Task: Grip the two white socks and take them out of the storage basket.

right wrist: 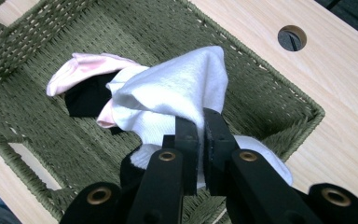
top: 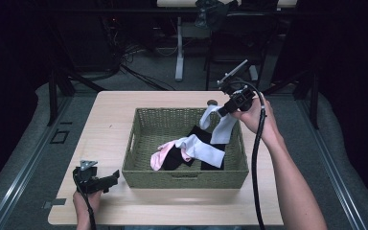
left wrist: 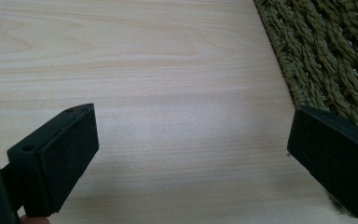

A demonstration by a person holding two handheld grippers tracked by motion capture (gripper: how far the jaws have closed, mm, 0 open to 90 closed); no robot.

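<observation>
A green woven basket (top: 140, 168) stands mid-table with socks in it: a white sock (top: 202, 149), a pink sock (top: 160, 156) and black socks (top: 173, 160). My right gripper (top: 219, 113) hangs over the basket's far right corner, shut on another white sock (top: 222, 125) that droops from its jaws above the pile. In the right gripper view the jaws pinch this white sock (right wrist: 177, 93) over the basket (right wrist: 270, 100). My left gripper (top: 114, 178) rests on the table by the basket's near left corner, open and empty. Its fingers (left wrist: 60, 156) frame bare tabletop beside the basket wall (left wrist: 326, 56).
The light wooden table (top: 110, 115) has bare room to the left of and in front of the basket. A round cable hole (right wrist: 292, 37) sits in the tabletop beyond the basket's far right corner. A black cable (top: 256, 172) trails from my right gripper. Dark frames and chair legs stand beyond the table.
</observation>
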